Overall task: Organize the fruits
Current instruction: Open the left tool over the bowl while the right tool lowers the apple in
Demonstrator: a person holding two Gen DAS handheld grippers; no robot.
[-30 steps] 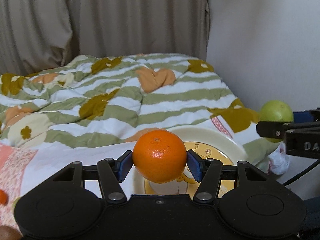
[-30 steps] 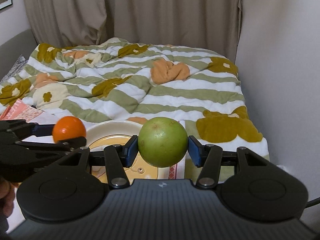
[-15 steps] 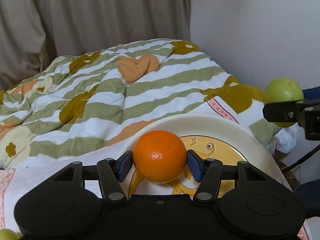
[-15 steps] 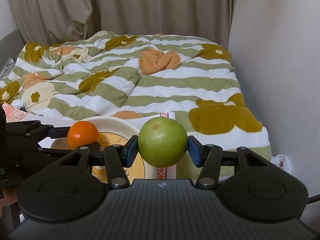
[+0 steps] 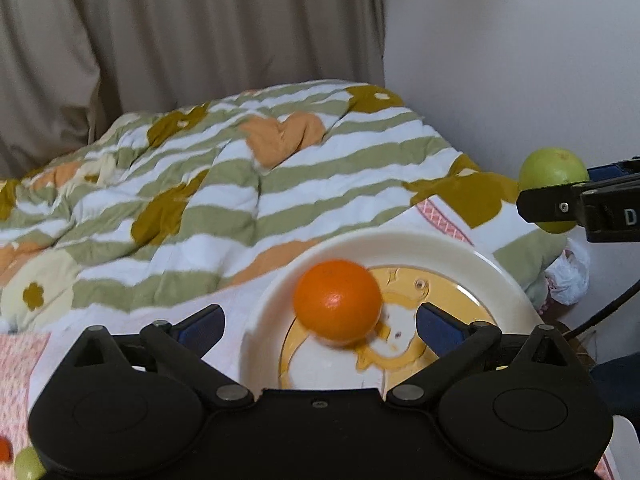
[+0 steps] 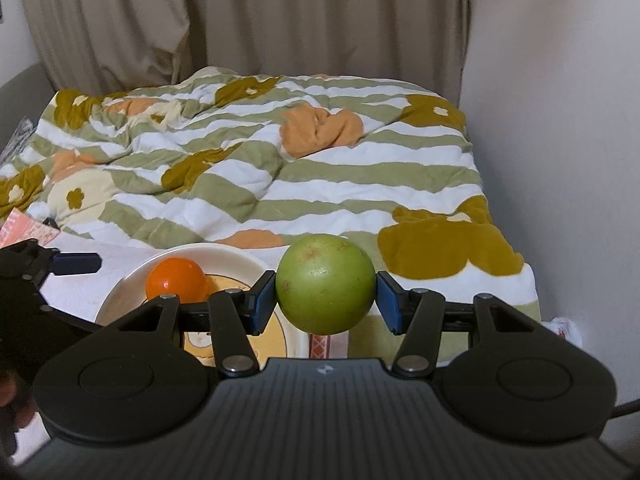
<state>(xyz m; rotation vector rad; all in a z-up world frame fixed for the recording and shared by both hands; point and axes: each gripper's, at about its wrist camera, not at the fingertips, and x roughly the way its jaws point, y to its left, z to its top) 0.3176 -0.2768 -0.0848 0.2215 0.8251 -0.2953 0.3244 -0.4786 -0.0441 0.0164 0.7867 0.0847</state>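
- orange (image 5: 337, 305) sits on the cream plate (image 5: 432, 242), over the yellow cartoon print, between the left gripper (image 5: 319, 328) fingers but touching neither pad; slightly blurred
- left gripper jaws have just been opening, now spread wide, nothing gripped; in the earlier frames the orange was pinched between the blue pads
- green fruit (image 6: 325, 283) clamped between the blue pads of the right gripper (image 6: 326, 300), held above the plate's right edge, same grip as before
- plate rests on a white-pink patterned cloth (image 5: 18, 364) at the near side; small green fruit (image 5: 27, 463) and an orange scrap at bottom-left corner, well left of the plate
- both grippers tilt down toward the plate; right one is right of the plate, left one over its near rim
- white plastic bag (image 5: 568, 270) right of the plate, near a black cable
- striped floral blanket (image 5: 240, 184) beyond the plate, bunched
- beige curtain (image 5: 192, 32) and bare wall (image 5: 512, 52) farthest back
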